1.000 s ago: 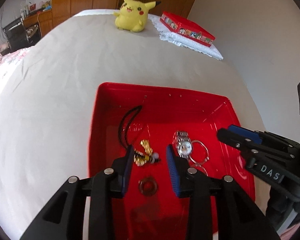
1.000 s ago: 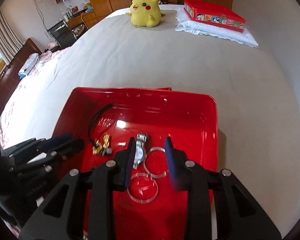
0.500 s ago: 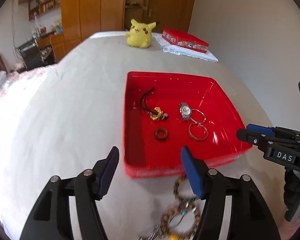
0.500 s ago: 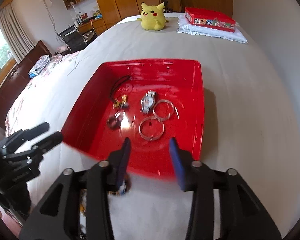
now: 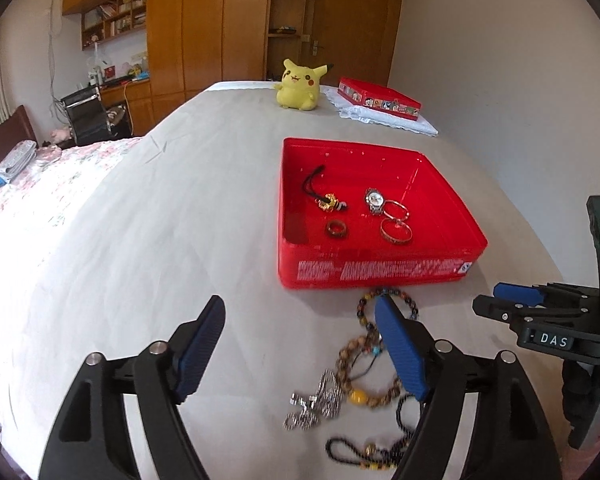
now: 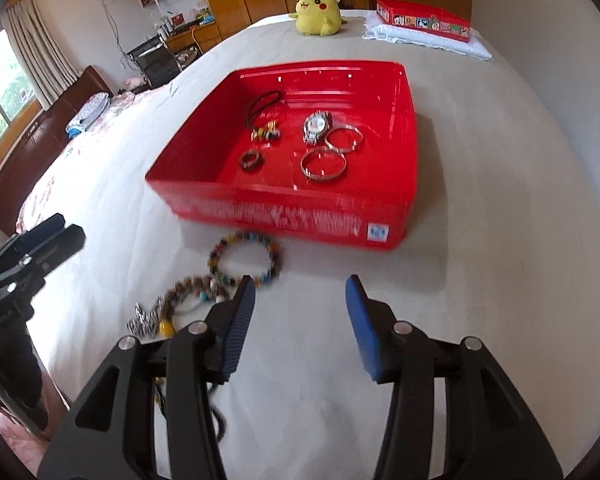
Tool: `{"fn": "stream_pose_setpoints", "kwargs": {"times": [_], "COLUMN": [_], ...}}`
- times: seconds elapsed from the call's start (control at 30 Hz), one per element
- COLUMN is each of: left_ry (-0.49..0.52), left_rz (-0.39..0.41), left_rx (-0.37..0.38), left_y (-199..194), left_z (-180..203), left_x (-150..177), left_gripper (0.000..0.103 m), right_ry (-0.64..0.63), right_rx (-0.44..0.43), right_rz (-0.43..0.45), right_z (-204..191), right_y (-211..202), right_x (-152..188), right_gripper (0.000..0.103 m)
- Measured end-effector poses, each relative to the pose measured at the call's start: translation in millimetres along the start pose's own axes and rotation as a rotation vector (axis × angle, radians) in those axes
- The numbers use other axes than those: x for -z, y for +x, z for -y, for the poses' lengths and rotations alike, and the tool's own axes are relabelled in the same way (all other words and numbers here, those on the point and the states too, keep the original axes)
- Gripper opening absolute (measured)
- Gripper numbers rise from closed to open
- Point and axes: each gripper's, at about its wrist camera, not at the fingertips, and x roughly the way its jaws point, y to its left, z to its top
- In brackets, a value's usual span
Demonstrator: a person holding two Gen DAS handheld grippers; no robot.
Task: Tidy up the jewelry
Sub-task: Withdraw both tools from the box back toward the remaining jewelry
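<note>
Several bead bracelets (image 5: 384,344) lie just before the red tray (image 5: 380,272).

Bed (image 5: 180,208) bears red tray (image 5: 376,276), bracelets (image 5: 386,308), plush (image 5: 300,85).

Bedroom, daylight. Bed (image 5: 180,208) w/ plain pale sheet fills most of view; floral quilt (image 5: 40,200) on its left side. Far end: yellow plush (image 5: 300,86), white pillow (image 5: 384,116) w/ red box (image 5: 380,98) on top. Right: bare white wall (image 5: 500,80). Far: wood wardrobe (image 5: 220,20), door (image 5: 352,20), open shelves (image 5: 112,20) w/ books. Far left: desk (image 5: 128,88), black chair (image 5: 86,118). Left: window (image 6: 4,92) w/ curtain (image 6: 40,48), greenery outside; dark wood headboard (image 6: 40,148) below.
</note>
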Motion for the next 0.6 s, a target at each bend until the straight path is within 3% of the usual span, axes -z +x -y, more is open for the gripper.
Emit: {"fn": "stream_pose_setpoints", "kwargs": {"times": [0.37,0.47,0.6], "left_ry": [-0.034,-0.039,-0.048], "left_rz": [-0.014,-0.043,-0.075], "left_rx": [-0.025,-0.031,-0.04], "left_y": [-15,-14,-14], "left_z": [-18,-23,-29], "left_x": [29,36,47], "left_gripper": [0.086,0.087,0.087], "right_ry": [-0.02,-0.028,-0.051], "right_rx": [-0.039,-0.071,-0.088], "right_rz": [-0.066,-0.081,-0.093], "right_z": [-14,-20,-30], "right_y": [2,2,0], "right_x": [35,43,55], "right_gripper": [0.063,0.077,0.078]}}
